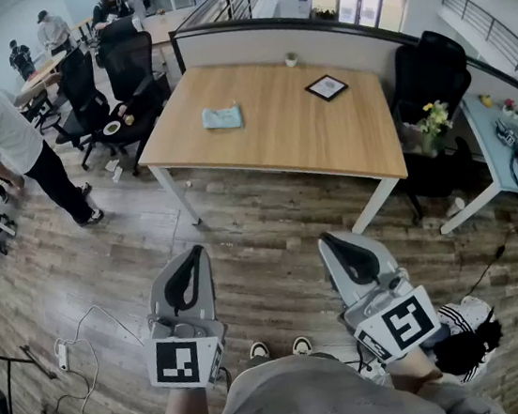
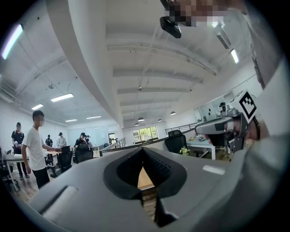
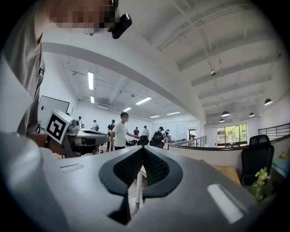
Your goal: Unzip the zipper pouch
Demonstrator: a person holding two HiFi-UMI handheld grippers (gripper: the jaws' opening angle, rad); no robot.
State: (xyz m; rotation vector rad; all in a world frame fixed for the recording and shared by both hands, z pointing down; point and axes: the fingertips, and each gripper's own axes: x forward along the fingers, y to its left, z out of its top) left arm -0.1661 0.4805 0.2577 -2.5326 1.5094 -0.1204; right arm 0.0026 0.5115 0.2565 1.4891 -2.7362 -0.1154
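The zipper pouch (image 1: 222,116), pale blue and flat, lies on the left half of the wooden table (image 1: 288,141), far ahead of both grippers. My left gripper (image 1: 193,252) and right gripper (image 1: 328,238) hang side by side over the wooden floor, close to my body and well short of the table's front edge. Both are shut with nothing between the jaws. In the left gripper view the jaws (image 2: 143,150) meet at the tips, with the table showing through the gap below. In the right gripper view the jaws (image 3: 142,148) meet as well. The pouch shows in neither gripper view.
A black framed square (image 1: 327,87) and a small cup (image 1: 291,58) rest on the table's far side. Black office chairs (image 1: 132,71) stand at its left, another chair (image 1: 428,70) with yellow flowers (image 1: 434,118) at its right. A person (image 1: 13,139) stands at left. Cables (image 1: 70,354) lie on the floor.
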